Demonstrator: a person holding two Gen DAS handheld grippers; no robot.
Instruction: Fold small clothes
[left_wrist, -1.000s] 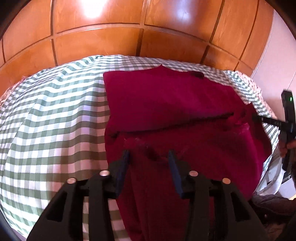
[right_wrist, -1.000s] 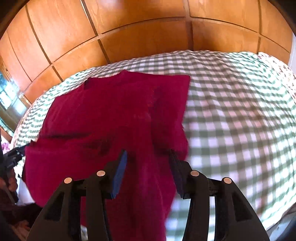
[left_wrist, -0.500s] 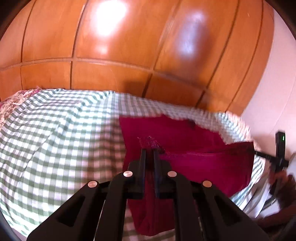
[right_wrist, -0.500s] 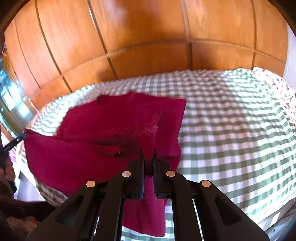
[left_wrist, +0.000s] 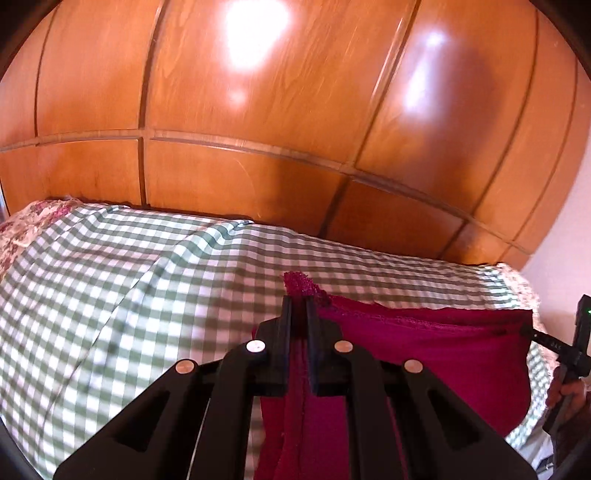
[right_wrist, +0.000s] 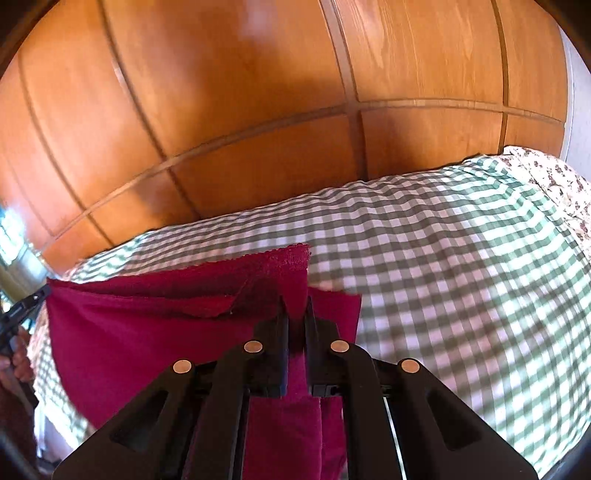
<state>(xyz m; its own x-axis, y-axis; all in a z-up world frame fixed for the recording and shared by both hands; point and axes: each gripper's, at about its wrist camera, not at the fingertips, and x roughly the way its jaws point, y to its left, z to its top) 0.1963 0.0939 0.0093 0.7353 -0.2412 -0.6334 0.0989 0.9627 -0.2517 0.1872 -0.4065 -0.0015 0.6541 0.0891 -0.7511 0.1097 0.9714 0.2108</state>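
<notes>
Two claws, left claw (left_wrist: 299, 308) and right claw (right_wrist: 295, 308), each pinch one crimson garment (left_wrist: 436, 354) above the checked bed (left_wrist: 147, 280).

Light: bright and warm in both wrist views.
Glare: white hotspots on the glossy wooden panels (left_wrist: 258, 110).
Shadows: soft dark patches on the panels, dim underside of each gripper.
Blur: checked bedcover (right_wrist: 461, 258) smeared, worst at the frame edges.
Distortion: strong fisheye curve, black corners.
</notes>
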